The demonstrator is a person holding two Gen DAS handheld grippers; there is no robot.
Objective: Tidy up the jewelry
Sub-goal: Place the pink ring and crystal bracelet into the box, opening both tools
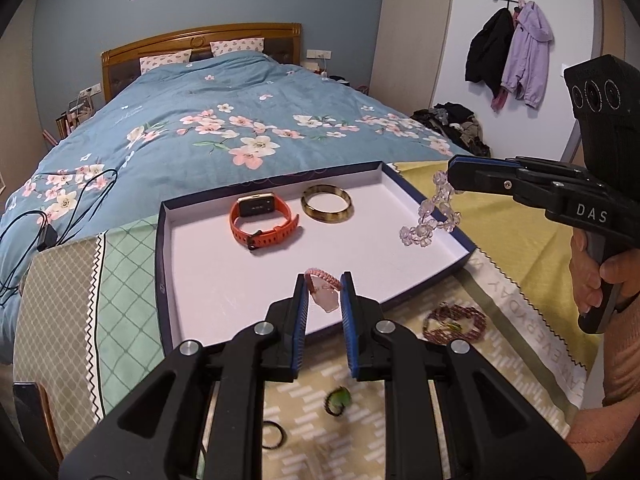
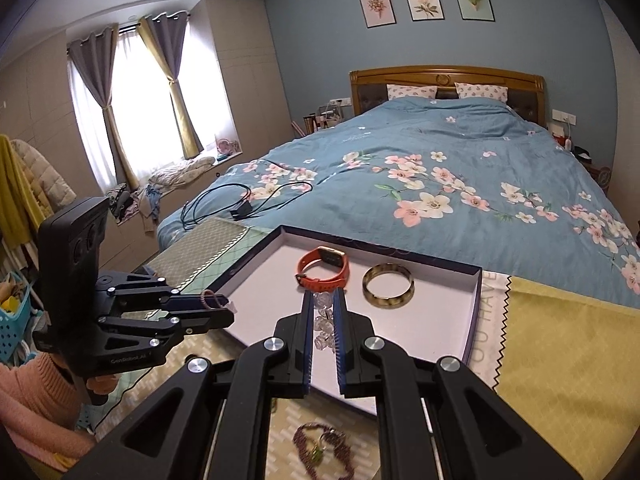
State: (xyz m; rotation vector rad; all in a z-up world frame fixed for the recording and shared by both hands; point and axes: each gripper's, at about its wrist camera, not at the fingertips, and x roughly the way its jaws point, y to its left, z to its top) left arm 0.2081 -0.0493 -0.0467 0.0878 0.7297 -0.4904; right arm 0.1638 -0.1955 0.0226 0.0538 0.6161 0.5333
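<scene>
cables (image 1: 24, 236): thin black loops lying on the floral quilt, far left, well apart from the work.
tray (image 1: 168, 264): shallow dark-rimmed box lid with a pale matte floor, lying on patterned cloths at the foot of the bed; its long axis runs left to right in the left wrist view.
watch (image 1: 264, 222): orange rubbery strap buckled into a loop, gold-edged case, lying in the tray's far half.
bangle (image 1: 327, 203): rigid, glossy ring in mottled amber and brown, flat on the tray floor just beside the watch, on its right.
left gripper (image 1: 325, 288): closed on the pink bracelet, above the tray's near rim.
pink bracelet (image 1: 322, 278): braided pink cord pinched between the blue pads, with a pale translucent stone pendant hanging below.
key relation: the tray floor lies ahead of and below both grippers; the bare stretch in front of the watch is nearest the left gripper, so its load looks to need only a short carry forward and down.
right gripper (image 2: 324, 312): clamped on the crystal bracelet, over the tray's right end.
crystal bracelet (image 1: 430, 216): clear faceted beads, hanging slack, its lower end close to or on the tray floor by the right wall; i cannot tell which.
dark bead bracelet (image 1: 454, 322): maroon beads coiled on the cloth, outside the tray, nearer the right hand.
green ring (image 1: 338, 400): small, blurred, on the cloth below the left gripper, not yet sorted.
black ring (image 1: 274, 434): thin dark loop on the cloth, also outside the tray.
</scene>
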